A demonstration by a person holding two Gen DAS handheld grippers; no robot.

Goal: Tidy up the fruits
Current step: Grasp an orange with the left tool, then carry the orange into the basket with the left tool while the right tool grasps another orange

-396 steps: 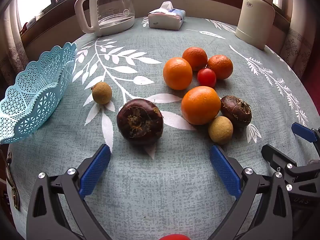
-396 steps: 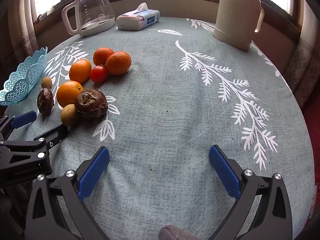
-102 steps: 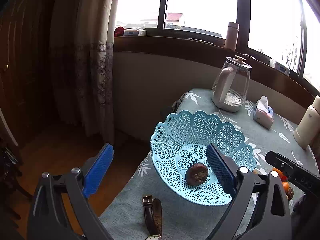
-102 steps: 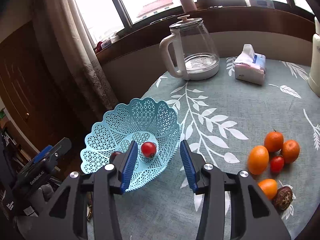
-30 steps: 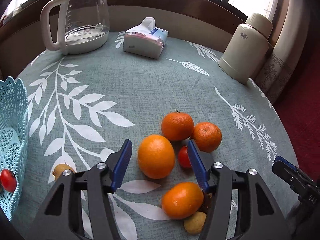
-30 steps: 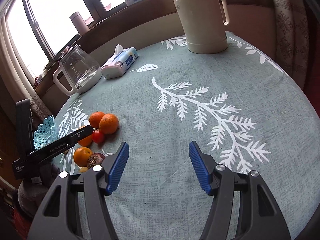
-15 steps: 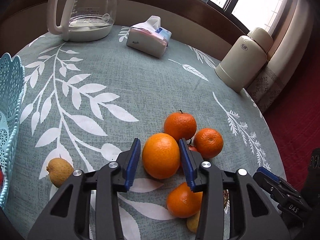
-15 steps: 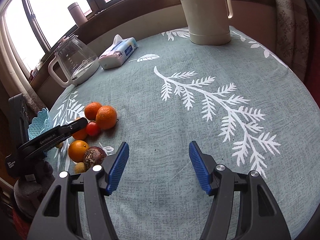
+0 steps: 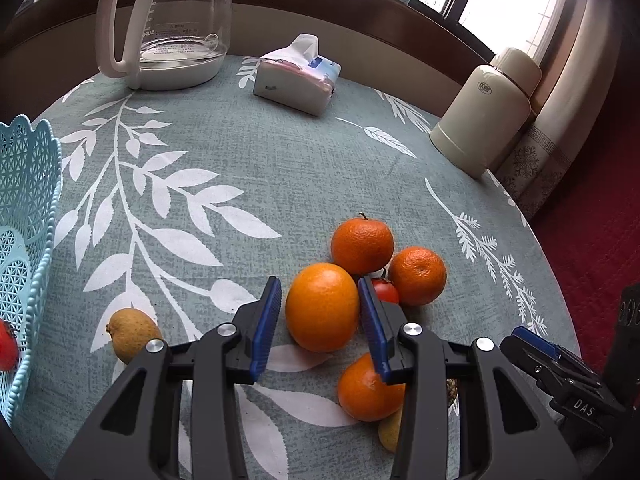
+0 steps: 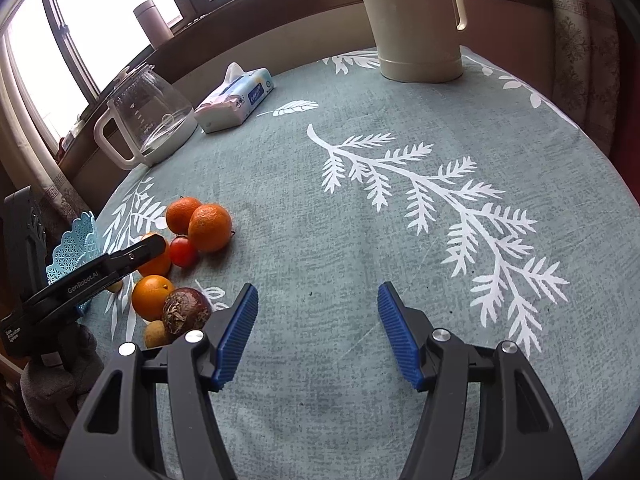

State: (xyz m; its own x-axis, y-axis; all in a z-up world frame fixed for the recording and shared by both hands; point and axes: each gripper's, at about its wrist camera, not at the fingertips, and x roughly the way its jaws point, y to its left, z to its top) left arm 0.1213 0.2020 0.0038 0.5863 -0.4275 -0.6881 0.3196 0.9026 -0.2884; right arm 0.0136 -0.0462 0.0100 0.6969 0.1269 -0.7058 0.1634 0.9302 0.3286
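the big orange on the table is being pinched by the left gripper. next it should be lifted into the blue basket. the right gripper is spread wide, empty.

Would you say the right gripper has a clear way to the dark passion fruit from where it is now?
Probably yes: the right gripper is open over bare tablecloth, and the passion fruit lies just beside its left finger with nothing between them, though an orange touches its far side.
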